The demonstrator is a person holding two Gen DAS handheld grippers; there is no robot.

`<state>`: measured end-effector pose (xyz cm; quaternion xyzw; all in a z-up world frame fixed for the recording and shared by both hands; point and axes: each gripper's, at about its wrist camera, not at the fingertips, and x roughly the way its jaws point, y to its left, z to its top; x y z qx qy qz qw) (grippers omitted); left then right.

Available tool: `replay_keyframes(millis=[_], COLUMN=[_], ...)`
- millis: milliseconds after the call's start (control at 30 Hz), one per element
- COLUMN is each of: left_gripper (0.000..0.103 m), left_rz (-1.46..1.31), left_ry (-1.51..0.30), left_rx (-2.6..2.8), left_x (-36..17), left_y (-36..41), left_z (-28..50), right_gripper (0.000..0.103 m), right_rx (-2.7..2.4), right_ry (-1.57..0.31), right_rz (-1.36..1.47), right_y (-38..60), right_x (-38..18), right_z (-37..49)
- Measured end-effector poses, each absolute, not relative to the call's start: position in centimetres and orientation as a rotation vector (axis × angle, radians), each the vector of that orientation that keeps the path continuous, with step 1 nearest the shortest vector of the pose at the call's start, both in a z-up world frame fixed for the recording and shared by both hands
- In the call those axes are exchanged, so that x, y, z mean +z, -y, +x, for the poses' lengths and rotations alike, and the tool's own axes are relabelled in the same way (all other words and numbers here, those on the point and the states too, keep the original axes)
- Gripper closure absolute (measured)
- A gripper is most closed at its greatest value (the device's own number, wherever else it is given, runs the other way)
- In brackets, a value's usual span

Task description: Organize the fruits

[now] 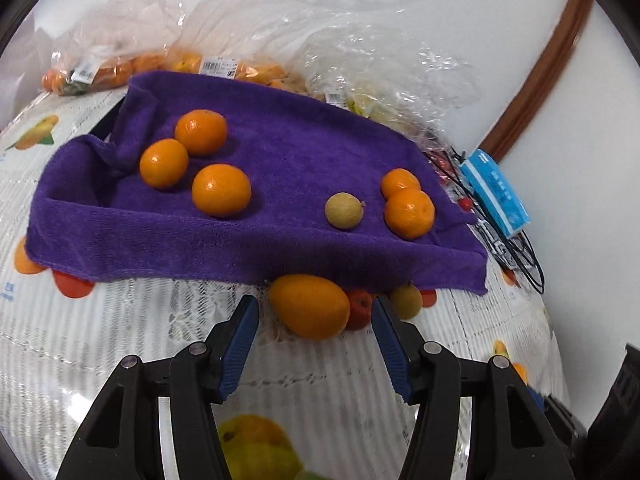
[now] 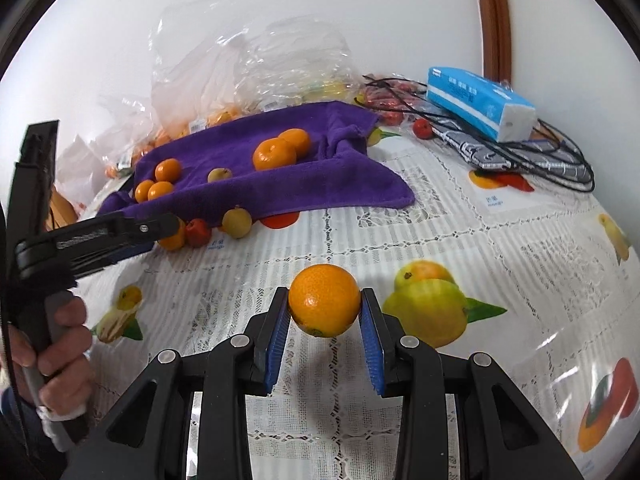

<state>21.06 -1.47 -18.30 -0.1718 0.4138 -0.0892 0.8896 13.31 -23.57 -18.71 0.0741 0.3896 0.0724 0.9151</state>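
Note:
My right gripper (image 2: 325,296) is shut on an orange (image 2: 324,300), held a little above the tablecloth. A purple towel (image 1: 280,152) (image 2: 320,184) carries several oranges, a group of three (image 1: 201,132) at its left and a pair (image 1: 409,213) at its right. A small yellow-green fruit (image 1: 344,211) lies beside the pair. At the towel's near edge lie an oval orange fruit (image 1: 308,306) (image 2: 174,238), a small red fruit (image 1: 360,308) (image 2: 198,232) and a yellowish fruit (image 1: 406,301) (image 2: 237,222). My left gripper (image 1: 315,305) stands open, its tips on either side of the oval fruit without touching it.
Clear plastic bags (image 1: 280,20) with more fruit lie behind the towel against the white wall. A blue tissue pack (image 2: 480,100) lies on black cables (image 2: 560,160) and a patterned pouch at the back right. A person's hand (image 2: 60,344) holds the left gripper. The tablecloth (image 2: 440,220) has fruit prints.

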Motion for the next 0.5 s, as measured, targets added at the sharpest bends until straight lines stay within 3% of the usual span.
replay_keyframes(millis=[267, 500], left_gripper=[0.066, 0.064], left_rz=[-0.355, -0.3], left_ry=[-0.843, -0.846], left_rx=[-0.154, -0.117], left_x=[-18.1, -18.3], left_y=[1.6, 1.7], left_z=[21.1, 21.0], right_gripper=[0.068, 0.068], right_rx=[0.191, 0.204], right_ry=[-0.835, -0.851], right_rz=[0.155, 0.145], right_y=[23.1, 22.8], right_x=[-19.2, -19.4], right_z=[13.7, 13.9])
